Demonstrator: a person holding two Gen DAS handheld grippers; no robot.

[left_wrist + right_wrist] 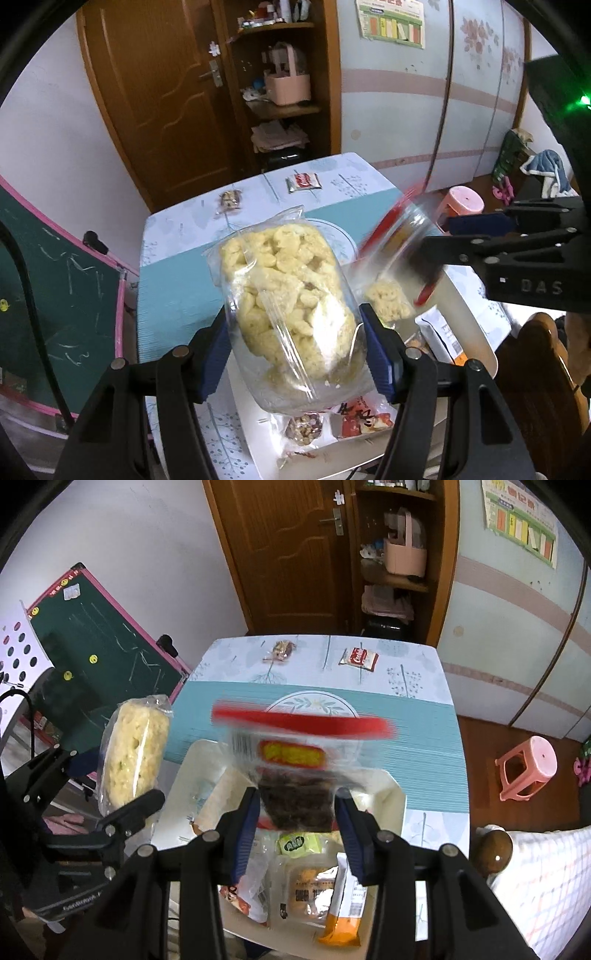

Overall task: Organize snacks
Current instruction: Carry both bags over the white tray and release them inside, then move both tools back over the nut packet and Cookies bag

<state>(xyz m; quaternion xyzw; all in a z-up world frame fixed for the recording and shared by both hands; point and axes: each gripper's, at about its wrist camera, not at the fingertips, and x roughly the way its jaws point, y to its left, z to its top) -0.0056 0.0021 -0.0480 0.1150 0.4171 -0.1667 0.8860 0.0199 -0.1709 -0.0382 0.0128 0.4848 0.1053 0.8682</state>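
My left gripper (295, 347) clamps the puff bag (288, 295), my right gripper (295, 823) the red-topped pouch (299, 760); both hang above the tray (391, 794), and two snacks ahead wait.

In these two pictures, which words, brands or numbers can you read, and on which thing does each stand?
"DAS": on the right gripper body.
Red-and-white packet: a brand in script, unclear.
Red-topped bag: yellow label, blurred.
Wall chart: too small.
Tray packets: print too small.

Pale yellow puffs in a clear bag (291, 310); red-topped clear pouch (295, 760) with yellow label; teal mat (424, 746) over leaf-printed white counter (406, 664); pink stool (528, 771).
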